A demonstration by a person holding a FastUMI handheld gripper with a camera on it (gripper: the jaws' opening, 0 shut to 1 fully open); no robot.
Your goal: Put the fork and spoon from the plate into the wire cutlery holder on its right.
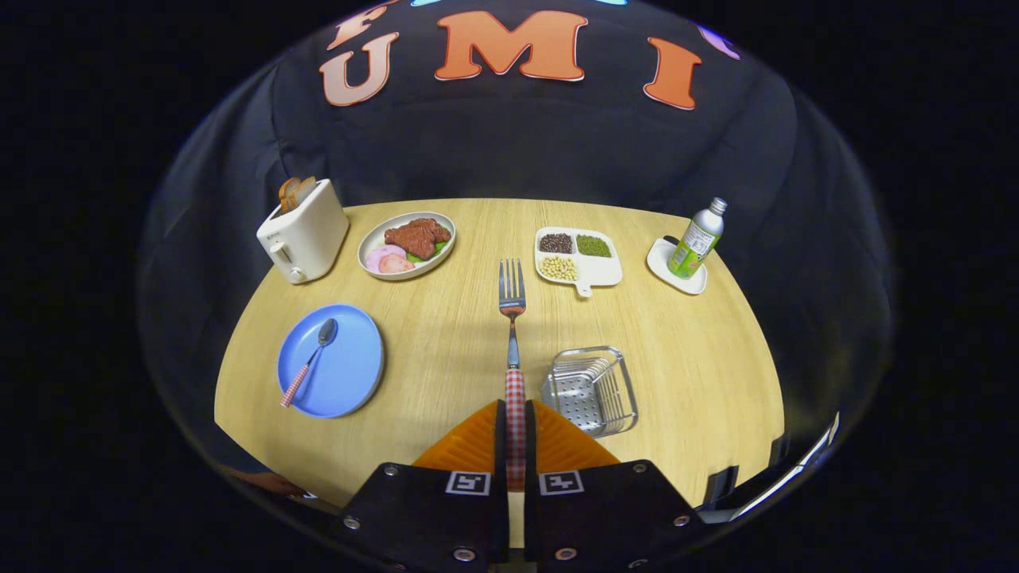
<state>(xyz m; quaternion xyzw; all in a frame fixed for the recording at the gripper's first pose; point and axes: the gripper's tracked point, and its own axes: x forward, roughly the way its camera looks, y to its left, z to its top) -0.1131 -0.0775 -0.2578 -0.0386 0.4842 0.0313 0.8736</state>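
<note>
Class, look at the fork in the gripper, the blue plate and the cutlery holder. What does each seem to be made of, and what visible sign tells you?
Fork, clamped by its handle in the gripper: shiny metal tines, judging by the glints; the checked handle looks plastic.
Blue plate: matte, even colour, probably plastic or glazed ceramic.
Cutlery holder: bright metal wire with a perforated base.

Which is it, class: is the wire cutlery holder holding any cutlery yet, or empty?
Empty. The wire cutlery holder shows only its bare perforated bottom; the fork is clamped in the gripper jaws, and the spoon lies on the blue plate.
</note>
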